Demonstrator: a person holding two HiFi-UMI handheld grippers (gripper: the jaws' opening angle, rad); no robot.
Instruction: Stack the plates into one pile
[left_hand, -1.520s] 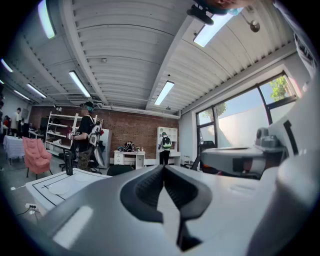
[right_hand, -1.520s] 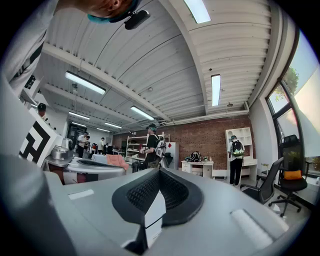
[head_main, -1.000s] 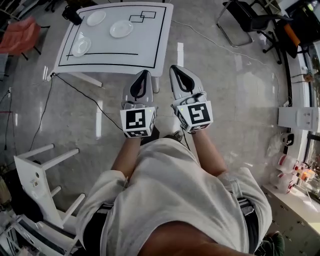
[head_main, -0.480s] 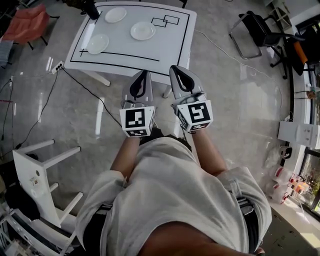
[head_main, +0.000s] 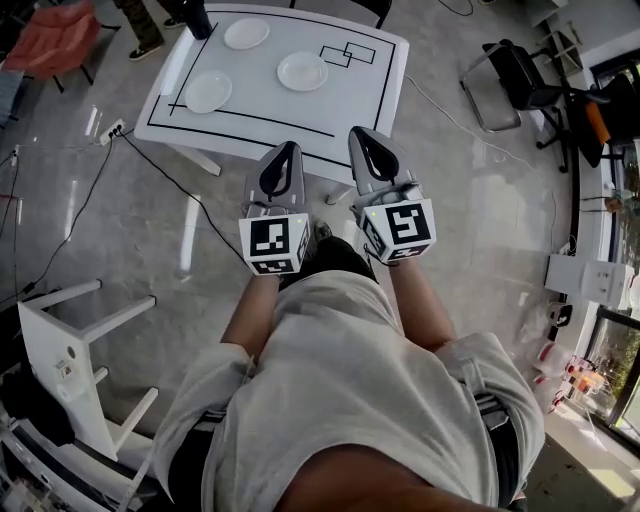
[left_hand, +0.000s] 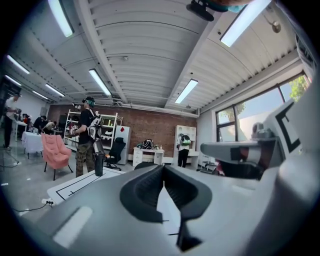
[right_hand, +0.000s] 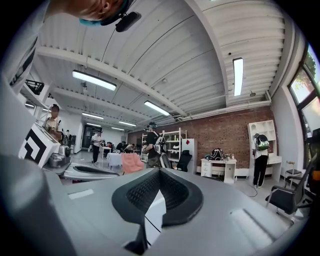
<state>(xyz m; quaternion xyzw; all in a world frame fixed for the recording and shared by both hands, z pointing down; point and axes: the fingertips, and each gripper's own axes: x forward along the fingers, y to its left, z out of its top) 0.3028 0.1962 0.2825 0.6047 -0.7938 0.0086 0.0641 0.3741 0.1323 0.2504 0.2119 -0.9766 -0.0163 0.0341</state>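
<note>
Three white plates lie apart on the white table: one at the far left corner, one near the left edge, one in the middle. Black tape lines frame the tabletop. I hold both grippers level in front of my body, short of the table's near edge. My left gripper is shut with nothing in it, and so is my right gripper. In the left gripper view the jaws meet; in the right gripper view they meet too.
A black bottle stands at the table's far left corner, with a person beside it. A cable runs over the floor left of the table. White stools lie at the left; a black chair stands at the right.
The table and its plates have drawn closer and shifted right in the head view as I walk toward them. Both grippers stay shut and side by side.
</note>
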